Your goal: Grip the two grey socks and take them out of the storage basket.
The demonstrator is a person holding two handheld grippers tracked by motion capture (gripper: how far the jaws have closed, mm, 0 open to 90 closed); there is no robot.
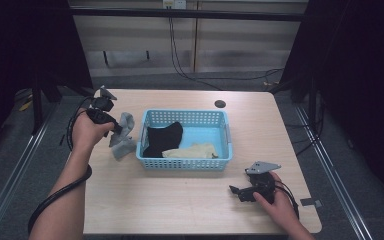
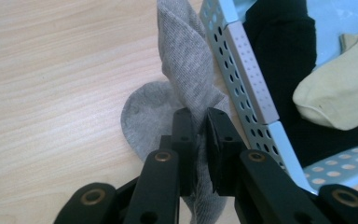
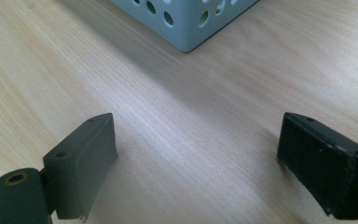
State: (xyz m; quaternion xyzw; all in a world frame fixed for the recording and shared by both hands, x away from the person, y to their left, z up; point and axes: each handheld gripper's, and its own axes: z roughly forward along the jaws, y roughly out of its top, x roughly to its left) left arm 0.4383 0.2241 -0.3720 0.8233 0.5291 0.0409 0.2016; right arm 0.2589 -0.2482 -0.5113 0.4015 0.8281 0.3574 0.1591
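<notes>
The pale wood-grain worktop [image 1: 180, 200] carries a light blue perforated plastic basket [image 1: 184, 162] near its middle. Inside the basket lie a black sock [image 1: 162, 137] and a cream-yellow sock [image 1: 190, 150], the black one towards the left wall, the cream one against the near wall.

Just left of the basket, a grey knitted sock [image 1: 122, 140] hangs from the left gripper [image 1: 114, 127], its lower end resting on the worktop. In the left gripper view the grey sock [image 2: 186, 88] stands pinched between the two black fingers [image 2: 184, 135], which are closed on a fold of the fabric right beside the basket's wall [image 2: 251, 88].

The right gripper [image 1: 240, 191] rests low near the front right of the worktop, well apart from the basket. Its fingers [image 3: 81, 158] are spread wide with nothing between them, bare wood below and a basket corner [image 3: 186, 23] ahead.

The likely trouble is the basket rim: the sock trails below the grip, so if it is carried across too low the dangling end may catch on the wall, drag the light basket sideways, or drape over the edge. The pinch holds only a narrow fold, which could slip free under a tug.
</notes>
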